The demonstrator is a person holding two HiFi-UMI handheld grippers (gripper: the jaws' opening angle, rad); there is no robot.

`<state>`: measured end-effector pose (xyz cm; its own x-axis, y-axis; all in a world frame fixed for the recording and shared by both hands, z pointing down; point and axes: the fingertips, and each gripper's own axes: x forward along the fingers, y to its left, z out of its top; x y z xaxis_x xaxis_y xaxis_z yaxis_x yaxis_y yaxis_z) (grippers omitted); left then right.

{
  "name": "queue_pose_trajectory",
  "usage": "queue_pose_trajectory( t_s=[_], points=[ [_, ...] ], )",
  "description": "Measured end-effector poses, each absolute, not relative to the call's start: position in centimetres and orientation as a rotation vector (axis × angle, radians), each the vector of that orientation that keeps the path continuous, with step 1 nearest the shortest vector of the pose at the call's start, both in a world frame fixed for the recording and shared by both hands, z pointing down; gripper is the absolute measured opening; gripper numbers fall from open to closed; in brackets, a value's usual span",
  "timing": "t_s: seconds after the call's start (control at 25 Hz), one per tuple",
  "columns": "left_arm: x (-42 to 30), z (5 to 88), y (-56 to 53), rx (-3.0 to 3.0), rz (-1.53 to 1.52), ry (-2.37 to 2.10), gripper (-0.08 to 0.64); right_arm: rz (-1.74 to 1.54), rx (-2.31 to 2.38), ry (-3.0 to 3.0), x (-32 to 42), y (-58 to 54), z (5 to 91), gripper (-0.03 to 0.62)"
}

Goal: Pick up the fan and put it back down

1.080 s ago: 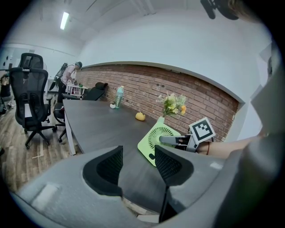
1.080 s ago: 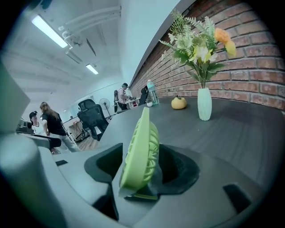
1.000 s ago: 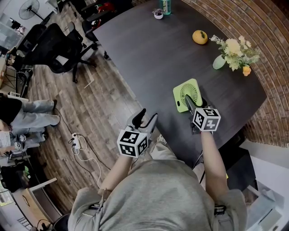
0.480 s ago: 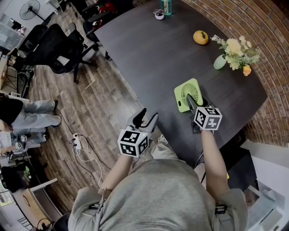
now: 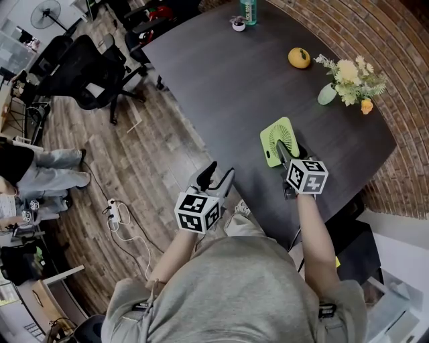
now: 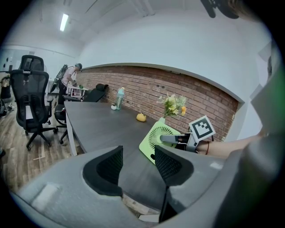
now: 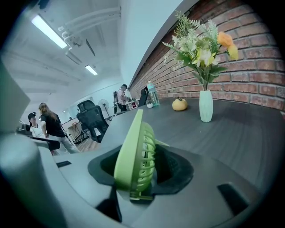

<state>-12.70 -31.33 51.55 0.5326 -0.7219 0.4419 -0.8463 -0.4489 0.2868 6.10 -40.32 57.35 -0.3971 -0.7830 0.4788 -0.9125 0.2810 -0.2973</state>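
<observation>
Left gripper [image 5: 218, 175] lower centre, just off the table [image 5: 221, 80] edge, jaws apart, empty. Right gripper [image 5: 284, 158] jaws have just been closing; fan [image 5: 277, 136] sits between the pads, no firm clamp visible yet. Fan right of centre, standing upright on the table: light green, square frame, round ribbed grille. Beyond, well apart: vase [image 5: 326, 93], fruit [image 5: 298, 56], bottle [image 5: 248, 10].
</observation>
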Motion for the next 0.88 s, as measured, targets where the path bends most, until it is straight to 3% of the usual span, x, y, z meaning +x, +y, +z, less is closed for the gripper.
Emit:
queue_pose_trajectory(
  t_s=[0.88],
  points=[
    [-14.1, 50.8, -31.7, 2.303, 0.334, -1.294, 0.212, 0.701, 1.583, -2.329, 5.4, -40.5, 54.9, 0.176]
  ],
)
